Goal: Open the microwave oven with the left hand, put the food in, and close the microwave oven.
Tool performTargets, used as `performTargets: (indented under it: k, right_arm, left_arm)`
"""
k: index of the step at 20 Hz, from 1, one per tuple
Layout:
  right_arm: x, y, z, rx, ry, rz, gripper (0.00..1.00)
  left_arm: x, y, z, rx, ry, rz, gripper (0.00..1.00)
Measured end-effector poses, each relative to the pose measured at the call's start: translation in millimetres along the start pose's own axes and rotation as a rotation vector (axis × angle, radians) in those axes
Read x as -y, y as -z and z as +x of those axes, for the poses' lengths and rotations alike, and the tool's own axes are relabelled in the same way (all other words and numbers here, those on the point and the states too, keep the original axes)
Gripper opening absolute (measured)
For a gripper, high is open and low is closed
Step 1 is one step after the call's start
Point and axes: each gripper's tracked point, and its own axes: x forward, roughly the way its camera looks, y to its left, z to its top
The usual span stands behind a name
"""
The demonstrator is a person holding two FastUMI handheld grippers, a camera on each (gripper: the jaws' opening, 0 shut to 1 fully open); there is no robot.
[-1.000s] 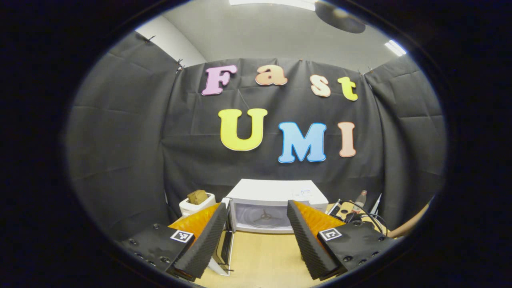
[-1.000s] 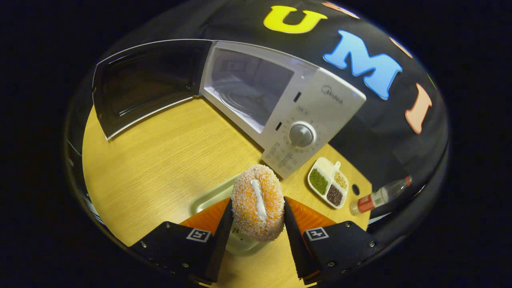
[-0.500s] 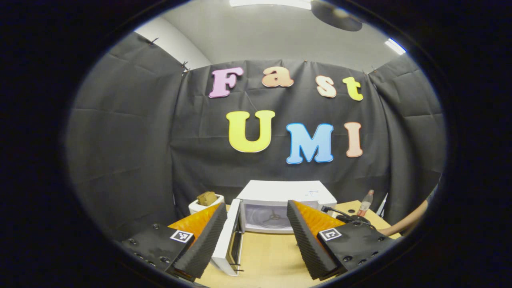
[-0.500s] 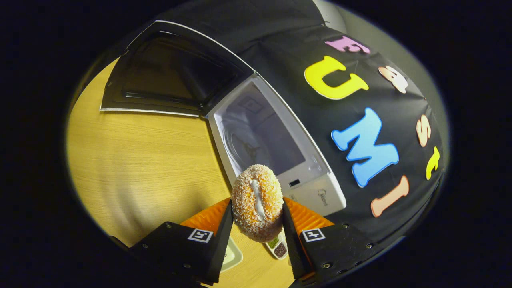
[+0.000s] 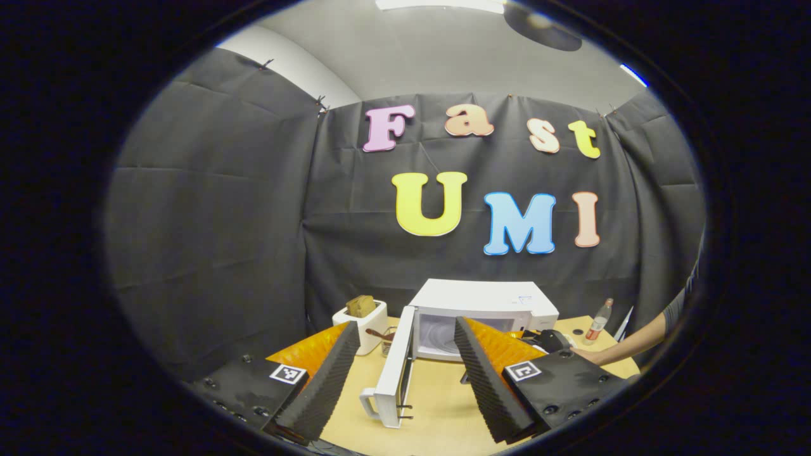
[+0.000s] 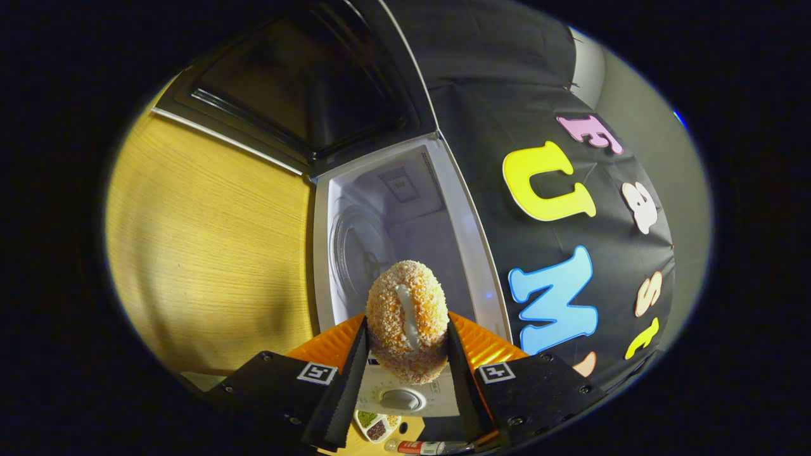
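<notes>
— What are you seeing from the right gripper view?

— I'm holding the right gripper [image 6: 407, 354] low in the frame with its two fingers pinching a crumb-coated doughnut [image 6: 407, 320], one finger pressing on each side. The doughnut is sitting at lower centre, in front of the open cavity of the white microwave oven [image 6: 472, 253], which is appearing rotated in this view. Inside I'm making out the round glass turntable [image 6: 351, 250]. The dark inner face of the microwave door [image 6: 304, 82] is swinging wide across the upper left, and the wooden table [image 6: 190, 234] is filling the left side. Below the doughnut I'm seeing the oven's dial [image 6: 400, 399], and at the bottom edge a small divided dish of beans [image 6: 374, 425] and a bottle with a red label [image 6: 421, 448].

— And the left gripper view?

— I'm keeping the left gripper [image 5: 405, 370] at the bottom of the frame, jaws spread wide and gripping nothing. Between the fingers, farther off, the microwave oven [image 5: 485, 297] is standing with its door [image 5: 393, 373] open, edge-on toward me. A white toaster [image 5: 361, 316] with bread in it is standing just left of it. At the right edge a person's arm [image 5: 633, 339] is reaching toward the oven, and a bottle [image 5: 599, 316] is standing near the table's far right.
</notes>
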Motion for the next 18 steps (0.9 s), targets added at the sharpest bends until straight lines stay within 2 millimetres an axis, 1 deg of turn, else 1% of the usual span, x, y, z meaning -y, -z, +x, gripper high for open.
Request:
performTargets:
  k: [2, 6, 10, 13, 18]
  right_arm:
    - [-6, -2, 12, 0.000, -0.001, -0.039, 0.66]
    - [-8, -13, 33, 0.020, 0.017, -0.118, 0.66]
    - [-10, -13, 50, 0.029, 0.025, -0.165, 0.66]
    - [-9, -15, 63, 0.033, 0.027, -0.176, 0.66]
    - [-10, -18, 82, 0.041, 0.039, -0.207, 0.66]
  left_arm:
    - [-5, 2, -1, -0.007, -0.013, -0.002, 0.98]
    - [-10, 8, -2, -0.019, -0.032, 0.008, 0.98]
    - [-10, 16, 2, -0.038, -0.032, 0.007, 0.98]
    - [-9, 16, 5, -0.042, -0.027, 0.015, 0.98]
    - [-14, 19, 9, -0.052, -0.038, 0.018, 0.98]
